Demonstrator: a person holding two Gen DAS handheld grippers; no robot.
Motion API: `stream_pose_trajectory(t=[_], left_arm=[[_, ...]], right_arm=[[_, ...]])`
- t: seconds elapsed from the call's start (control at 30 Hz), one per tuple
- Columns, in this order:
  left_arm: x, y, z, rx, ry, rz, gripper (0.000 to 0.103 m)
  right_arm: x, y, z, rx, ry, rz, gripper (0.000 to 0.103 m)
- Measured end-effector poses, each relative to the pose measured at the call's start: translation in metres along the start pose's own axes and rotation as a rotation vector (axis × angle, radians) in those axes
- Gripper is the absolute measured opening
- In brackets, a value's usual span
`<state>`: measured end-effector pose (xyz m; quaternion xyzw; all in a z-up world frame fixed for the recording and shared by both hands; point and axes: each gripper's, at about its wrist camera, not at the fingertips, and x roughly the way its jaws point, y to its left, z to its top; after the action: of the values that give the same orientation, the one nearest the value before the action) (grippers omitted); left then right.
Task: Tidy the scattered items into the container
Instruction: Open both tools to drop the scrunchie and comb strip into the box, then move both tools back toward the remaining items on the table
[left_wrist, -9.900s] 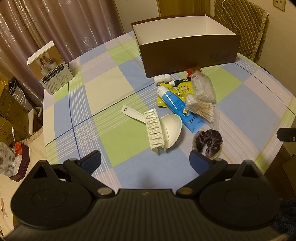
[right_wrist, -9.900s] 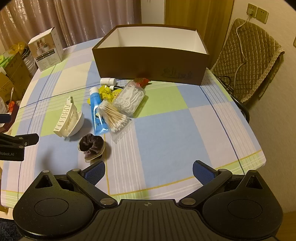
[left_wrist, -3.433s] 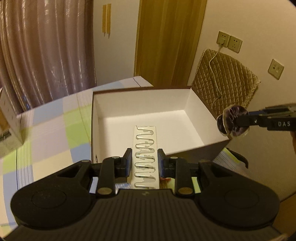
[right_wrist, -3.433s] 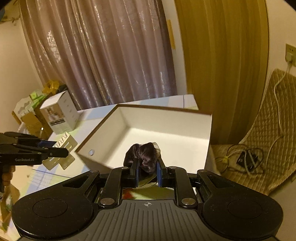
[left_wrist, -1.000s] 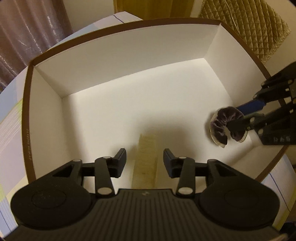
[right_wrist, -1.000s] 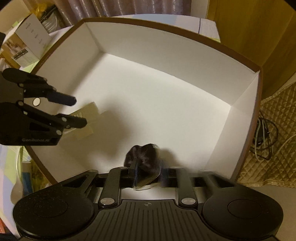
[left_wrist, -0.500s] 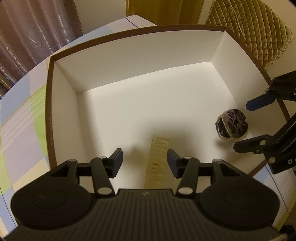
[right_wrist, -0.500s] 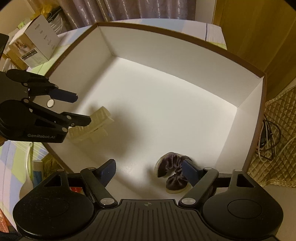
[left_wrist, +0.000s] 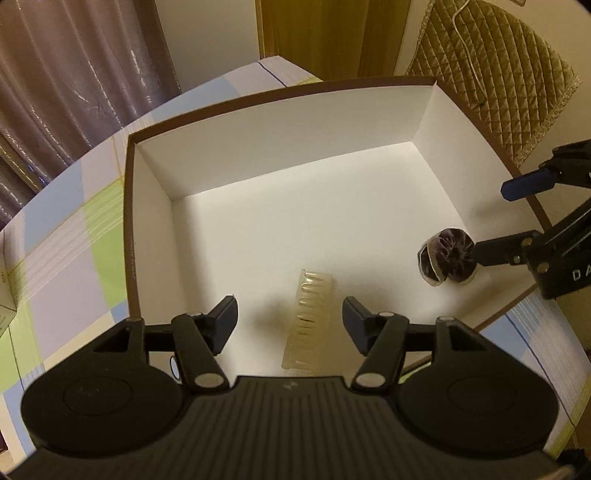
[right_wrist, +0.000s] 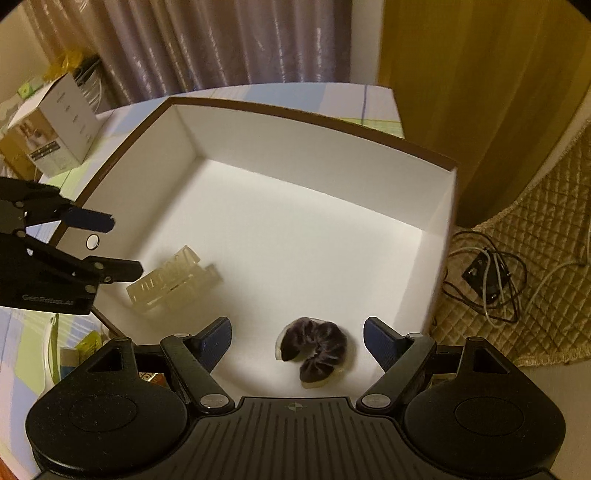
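Note:
The brown box with a white inside (left_wrist: 229, 122) (right_wrist: 310, 122) stands on the checked tablecloth. A cream comb-like rack (left_wrist: 310, 321) (right_wrist: 166, 282) lies on the box floor near the front. A dark purple scrunchie (left_wrist: 448, 254) (right_wrist: 314, 349) lies on the floor at the right. My left gripper (left_wrist: 288, 319) is open and empty above the rack; it also shows in the right wrist view (right_wrist: 118, 247). My right gripper (right_wrist: 297, 341) is open and empty above the scrunchie; it also shows in the left wrist view (left_wrist: 506, 218).
A white product box (right_wrist: 51, 129) stands on the table at the left. A quilted chair (left_wrist: 491, 59) with a tangled cable (right_wrist: 484, 273) is right of the table. Some yellow and blue items (right_wrist: 85, 347) lie on the table in front of the box. Curtains hang behind.
Both grippers have let go: the rack and the scrunchie now lie on the box floor. Both grippers have opened wider and risen back from the box.

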<state>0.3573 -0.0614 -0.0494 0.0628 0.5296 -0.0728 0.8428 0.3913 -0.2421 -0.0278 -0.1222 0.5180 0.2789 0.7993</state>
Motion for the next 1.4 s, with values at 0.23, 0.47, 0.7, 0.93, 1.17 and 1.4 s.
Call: stream_pose_trajectory(t=[0.23,0.47,0.7,0.93,1.17,1.4], left_arm=[[-0.032,-0.002,-0.014,-0.031,-0.076,0.027,0.062],[-0.075,0.009,-0.055,-0.098,-0.142,0.063,0.068],[-0.104,0.02,-0.124,-0.092,-0.157,0.073,0.072],[-0.122,0.029,-0.186,-0.109,-0.164,0.047,0.072],[-0.126,0.027,-0.23,-0.055,-0.14,0.009,0.072],[-0.125,0.01,-0.258,0.131,-0.147,-0.062,0.066]], right_arm=[[-0.028,-0.002,-0.014,0.008,-0.094,-0.023,0.084],[-0.059,-0.001,-0.04,0.058,-0.215,-0.029,0.084],[-0.081,0.008,-0.086,0.125,-0.276,-0.009,0.084],[-0.088,0.037,-0.139,0.185,-0.245,0.003,0.084],[-0.069,0.067,-0.186,0.282,-0.116,0.03,0.084],[-0.059,0.079,-0.215,0.347,-0.05,0.009,0.084]])
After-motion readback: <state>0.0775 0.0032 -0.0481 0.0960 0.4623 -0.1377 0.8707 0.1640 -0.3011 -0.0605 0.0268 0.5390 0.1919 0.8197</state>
